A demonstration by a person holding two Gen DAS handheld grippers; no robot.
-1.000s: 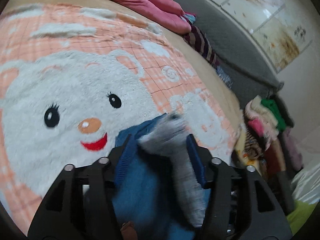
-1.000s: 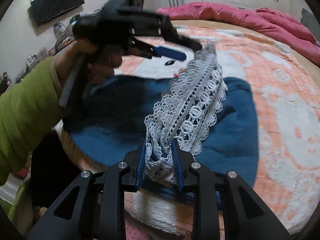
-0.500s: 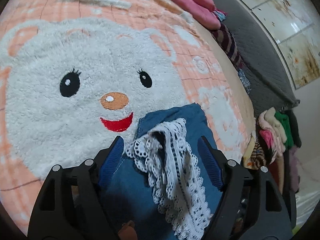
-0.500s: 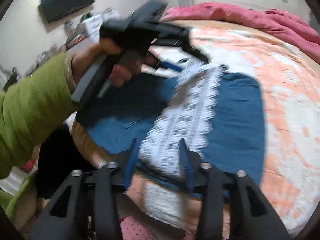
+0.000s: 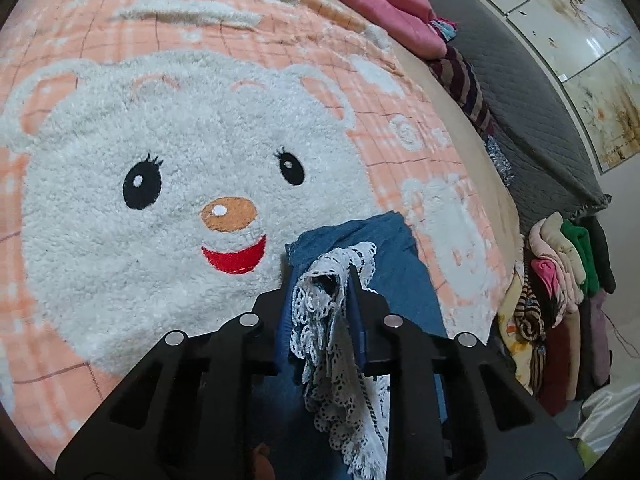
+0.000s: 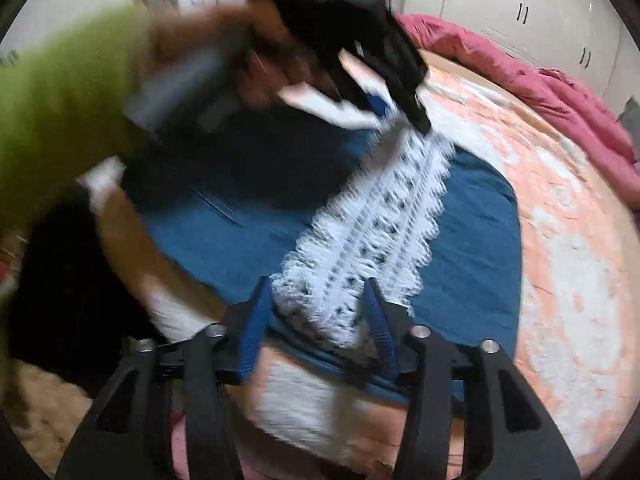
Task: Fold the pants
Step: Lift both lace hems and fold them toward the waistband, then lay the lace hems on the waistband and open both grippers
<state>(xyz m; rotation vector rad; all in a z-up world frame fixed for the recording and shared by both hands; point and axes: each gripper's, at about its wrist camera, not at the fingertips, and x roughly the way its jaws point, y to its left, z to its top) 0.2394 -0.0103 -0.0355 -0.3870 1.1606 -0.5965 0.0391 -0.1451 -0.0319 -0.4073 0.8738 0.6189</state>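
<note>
Blue pants [image 6: 472, 240] lie flat on the bed, on the peach bear blanket [image 5: 160, 128], near the bed's edge. A white lace strip [image 6: 380, 232] runs along the top of them, stretched between my 2 tools.

Left tool [image 5: 320, 280]: jaws closing, narrow, pinching the far end of the lace strip [image 5: 328, 280] against bunched blue cloth; lace hangs down between the fingers. In the right wrist view I see that left tool [image 6: 416, 120] blurred, tip down on the lace end, with a hand [image 6: 224, 52] and a green sleeve [image 6: 60, 100] behind it.

Right tool [image 6: 316, 312]: jaws closing, still fairly wide, with the near end of the lace between the blue pads [image 6: 252, 328]. I cannot tell if the pads press on it; view is motion-blurred.

Around: bear face on the blanket, pink duvet [image 5: 380, 0] bunched at the bed's far side, grey quilted headboard [image 5: 540, 120], stack of folded clothes [image 5: 560, 288] beside the bed, white wardrobe doors [image 6: 520, 8].
</note>
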